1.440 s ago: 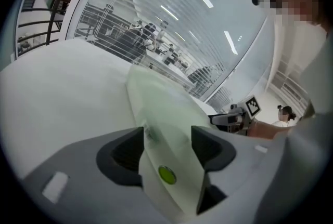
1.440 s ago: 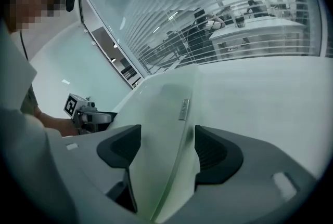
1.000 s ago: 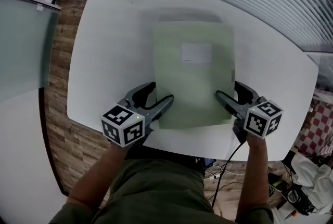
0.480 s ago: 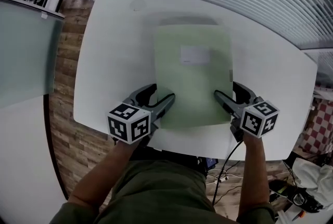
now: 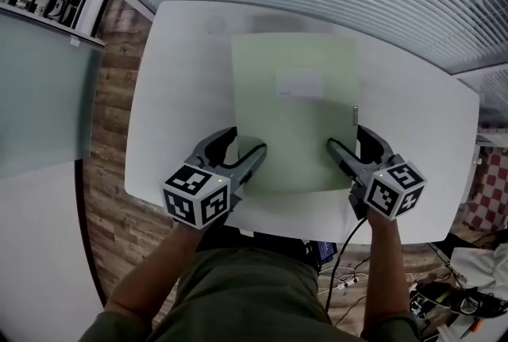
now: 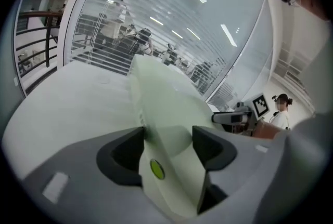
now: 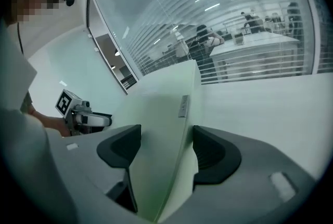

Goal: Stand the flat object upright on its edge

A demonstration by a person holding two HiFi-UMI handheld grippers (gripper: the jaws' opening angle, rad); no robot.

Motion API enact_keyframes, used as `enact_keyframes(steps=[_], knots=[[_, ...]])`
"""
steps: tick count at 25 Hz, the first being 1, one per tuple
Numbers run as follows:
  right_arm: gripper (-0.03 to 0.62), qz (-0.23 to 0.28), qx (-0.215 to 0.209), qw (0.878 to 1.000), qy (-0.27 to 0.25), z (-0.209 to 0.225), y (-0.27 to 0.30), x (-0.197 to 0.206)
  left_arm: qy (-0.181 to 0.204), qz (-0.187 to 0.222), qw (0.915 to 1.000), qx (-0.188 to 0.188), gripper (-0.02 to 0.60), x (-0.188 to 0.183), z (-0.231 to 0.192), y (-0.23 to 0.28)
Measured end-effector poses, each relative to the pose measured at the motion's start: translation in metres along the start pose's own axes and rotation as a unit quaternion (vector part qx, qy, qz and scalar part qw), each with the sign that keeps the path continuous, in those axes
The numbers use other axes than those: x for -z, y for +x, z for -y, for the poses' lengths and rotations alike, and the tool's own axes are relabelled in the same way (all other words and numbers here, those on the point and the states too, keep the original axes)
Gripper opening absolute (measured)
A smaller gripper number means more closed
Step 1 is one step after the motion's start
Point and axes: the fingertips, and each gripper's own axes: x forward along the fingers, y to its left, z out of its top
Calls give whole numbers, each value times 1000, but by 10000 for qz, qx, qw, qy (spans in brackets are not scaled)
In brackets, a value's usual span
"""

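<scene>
Folder [image 5: 294, 118] has tilted up, jaws of left gripper [image 5: 248, 144] and right gripper [image 5: 345, 137] clamped on its near edge.

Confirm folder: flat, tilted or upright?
Tilted, not upright: folder shows its broad face from above, left gripper and right gripper clamp its near corners, shadow falls past its far edge.

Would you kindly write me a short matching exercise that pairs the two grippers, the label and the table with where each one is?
Things:
1. left gripper
2. right gripper
3. white label
4. table

Places:
A. beneath the green folder
B. jaws on the folder's near left corner
C. on the folder's upper face
D. jaws on the folder's near right corner

Pairs: 1-B, 2-D, 3-C, 4-A
</scene>
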Motion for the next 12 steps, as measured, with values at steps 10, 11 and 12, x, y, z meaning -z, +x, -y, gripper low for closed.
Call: enact_keyframes(steps=[10,11,12], knots=[[307,1092,268,9920,-570,-26,-30,-51,1049,586,9928,-1,278,-52,21,-24],[307,1165,312,9907,-631,-29,-33,-55,1113,621,9918,4,278,-55,22,-25],[307,1239,355,9893,-684,-31,-35,-58,1176,651,9909,10,278,-58,22,-26]])
